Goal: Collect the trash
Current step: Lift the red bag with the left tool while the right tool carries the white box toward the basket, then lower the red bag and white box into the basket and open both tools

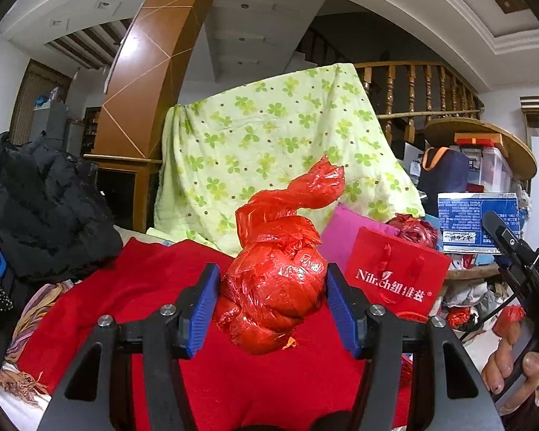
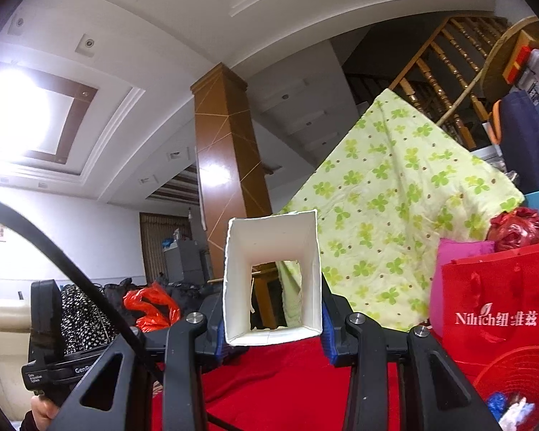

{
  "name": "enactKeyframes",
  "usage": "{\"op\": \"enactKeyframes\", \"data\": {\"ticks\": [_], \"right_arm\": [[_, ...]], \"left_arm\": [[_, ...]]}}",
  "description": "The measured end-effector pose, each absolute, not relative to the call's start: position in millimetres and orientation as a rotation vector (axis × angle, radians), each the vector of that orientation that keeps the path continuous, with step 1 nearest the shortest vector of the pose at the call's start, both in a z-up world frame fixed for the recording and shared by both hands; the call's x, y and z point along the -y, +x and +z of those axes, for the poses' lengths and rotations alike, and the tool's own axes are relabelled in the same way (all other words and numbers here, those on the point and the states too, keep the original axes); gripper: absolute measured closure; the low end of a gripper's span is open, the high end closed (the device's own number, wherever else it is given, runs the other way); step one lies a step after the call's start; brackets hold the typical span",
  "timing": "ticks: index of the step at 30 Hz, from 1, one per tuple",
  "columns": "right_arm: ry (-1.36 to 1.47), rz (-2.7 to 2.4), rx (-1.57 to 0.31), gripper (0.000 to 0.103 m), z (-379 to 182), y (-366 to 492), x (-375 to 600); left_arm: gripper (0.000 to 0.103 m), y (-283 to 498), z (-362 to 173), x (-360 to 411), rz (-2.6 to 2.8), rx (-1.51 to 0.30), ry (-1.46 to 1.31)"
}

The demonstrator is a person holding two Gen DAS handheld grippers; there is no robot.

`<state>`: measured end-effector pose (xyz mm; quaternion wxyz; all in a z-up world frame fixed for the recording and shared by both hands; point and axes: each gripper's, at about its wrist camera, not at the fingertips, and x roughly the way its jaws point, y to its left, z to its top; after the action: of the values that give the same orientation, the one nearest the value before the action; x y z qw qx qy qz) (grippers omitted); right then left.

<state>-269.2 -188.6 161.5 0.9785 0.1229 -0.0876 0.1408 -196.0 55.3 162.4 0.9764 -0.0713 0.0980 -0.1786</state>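
Note:
A knotted red plastic bag, stuffed and twisted at the top, sits between the blue pads of my left gripper, which is shut on it above a red cloth. In the right wrist view my right gripper is shut on a white paper carton, open at both ends so I see through it. The same red bag shows at the left of that view, beside the other gripper's black body. A red basket with scraps in it stands at the lower right.
A red paper gift bag and a pink bag stand to the right. A green clover-print sheet drapes behind. Dark clothes pile at the left. Boxes and bins crowd the far right.

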Motion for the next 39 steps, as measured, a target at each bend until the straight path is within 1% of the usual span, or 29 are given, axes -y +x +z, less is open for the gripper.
{"op": "enactKeyframes", "data": {"ticks": [25, 34, 39], "right_arm": [[0.318, 0.13, 0.276, 0.061, 162.6, -324.6, 263.7], [0.344, 0.041, 0.308, 0.061, 155.2, -351.0, 303.4], [0.412, -0.001, 0.311, 0.061, 144.3, -363.5, 336.9]], "left_arm": [[0.042, -211.4, 175.4, 4.9, -0.451, -0.2, -0.03], [0.042, -209.6, 173.0, 51.8, -0.518, -0.227, 0.033], [0.042, -210.7, 169.7, 85.5, -0.569, -0.255, 0.083]]}}
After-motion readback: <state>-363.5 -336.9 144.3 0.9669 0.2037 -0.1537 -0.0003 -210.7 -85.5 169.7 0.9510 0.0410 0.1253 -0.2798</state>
